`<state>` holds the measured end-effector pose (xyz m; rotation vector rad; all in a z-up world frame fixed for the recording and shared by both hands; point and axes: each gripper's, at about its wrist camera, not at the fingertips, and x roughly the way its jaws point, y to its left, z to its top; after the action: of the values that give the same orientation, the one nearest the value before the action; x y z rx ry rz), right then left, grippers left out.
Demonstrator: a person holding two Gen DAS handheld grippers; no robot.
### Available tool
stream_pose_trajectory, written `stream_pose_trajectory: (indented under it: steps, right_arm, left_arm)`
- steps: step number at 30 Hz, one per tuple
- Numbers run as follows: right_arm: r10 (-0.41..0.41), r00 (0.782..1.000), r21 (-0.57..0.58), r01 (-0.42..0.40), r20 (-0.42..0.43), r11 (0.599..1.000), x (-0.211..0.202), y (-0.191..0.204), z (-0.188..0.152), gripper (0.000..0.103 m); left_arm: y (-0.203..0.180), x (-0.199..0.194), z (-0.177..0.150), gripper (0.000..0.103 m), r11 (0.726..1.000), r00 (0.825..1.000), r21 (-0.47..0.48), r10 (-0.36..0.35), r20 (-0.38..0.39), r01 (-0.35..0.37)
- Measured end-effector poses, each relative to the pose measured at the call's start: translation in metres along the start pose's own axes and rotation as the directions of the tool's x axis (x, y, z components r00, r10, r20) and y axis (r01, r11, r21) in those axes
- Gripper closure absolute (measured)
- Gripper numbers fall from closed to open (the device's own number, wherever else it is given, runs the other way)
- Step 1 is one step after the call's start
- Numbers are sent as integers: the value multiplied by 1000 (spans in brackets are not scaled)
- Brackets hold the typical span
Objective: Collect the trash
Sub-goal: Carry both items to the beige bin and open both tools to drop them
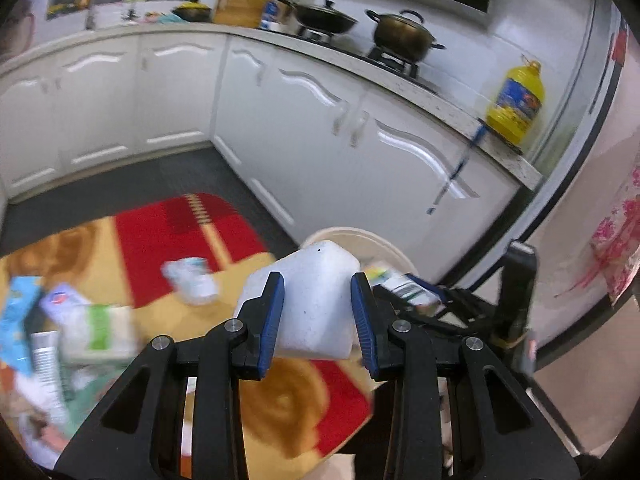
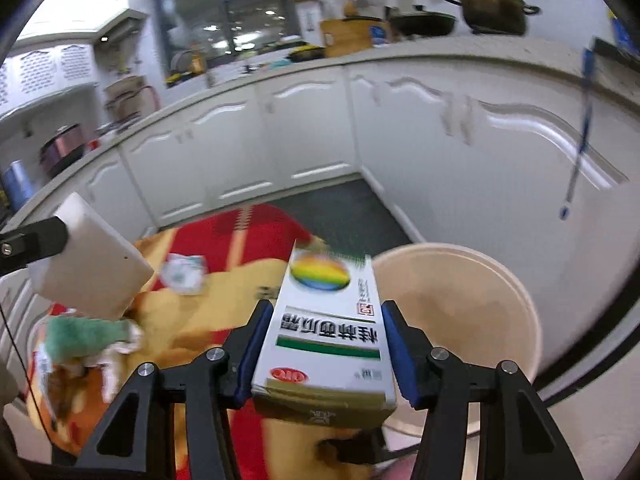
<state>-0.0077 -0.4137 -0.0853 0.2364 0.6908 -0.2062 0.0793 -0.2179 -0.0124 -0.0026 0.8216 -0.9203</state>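
Between the blue-padded fingers of the left gripper (image 1: 317, 312) sits a plain white rectangular box (image 1: 316, 304), clamped on both sides and held above the floor. Right gripper (image 2: 326, 350) clamps a white cardboard medicine box with a rainbow logo and green stripe (image 2: 326, 320), pads pressed on its long sides, raised off the floor. In the right wrist view the medicine box overlaps the left rim of a round cream plastic bucket (image 2: 516, 300), which stands on the floor by the white lower cabinets (image 2: 460, 140); whether box and rim touch is unclear. Red and yellow patterned rug (image 1: 180, 236) lies below both grippers. On the rug: small crumpled white and teal wrapper (image 1: 192, 280), apart from the rest; further left, a blurred pile of boxes and tubes (image 1: 68, 324). Green cloth-like scrap (image 2: 80, 336) lies on the rug's left side in the right wrist view. Farther off, a countertop (image 1: 400, 80) carries a dark lidded pot (image 1: 402, 34) and a yellow oil bottle (image 1: 516, 100).
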Motion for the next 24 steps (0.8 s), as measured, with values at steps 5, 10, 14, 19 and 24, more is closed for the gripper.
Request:
stream_pose_trajectory:
  steps: [5,10,14,19,24]
  right_arm:
    - [-86,996,14,86,-29,996,25,-30,-1,54]
    - [-124,990,81,130,-69,988,43,-64,-11,54]
    - [-139,989,93,144,-57,985,44,-76,-12,55]
    - [-157,987,109,160,-29,981,43,-82,-3,56]
    - [-148,988,176,151,-29,973,36,-87,-11,38]
  left_arm:
    - [-16,48,7,71,1000,998,17,-2,-61,3]
    - [-24,87,10,71,1000,994,9,-12,-110,13]
    - [-28,110,14,71,999,991,-3,-39,-127,39]
    - [-31,128,15,67,998,989,-16,-68,-134,66]
    - [-26,139,12,57,992,981,-52,-123,-150,116]
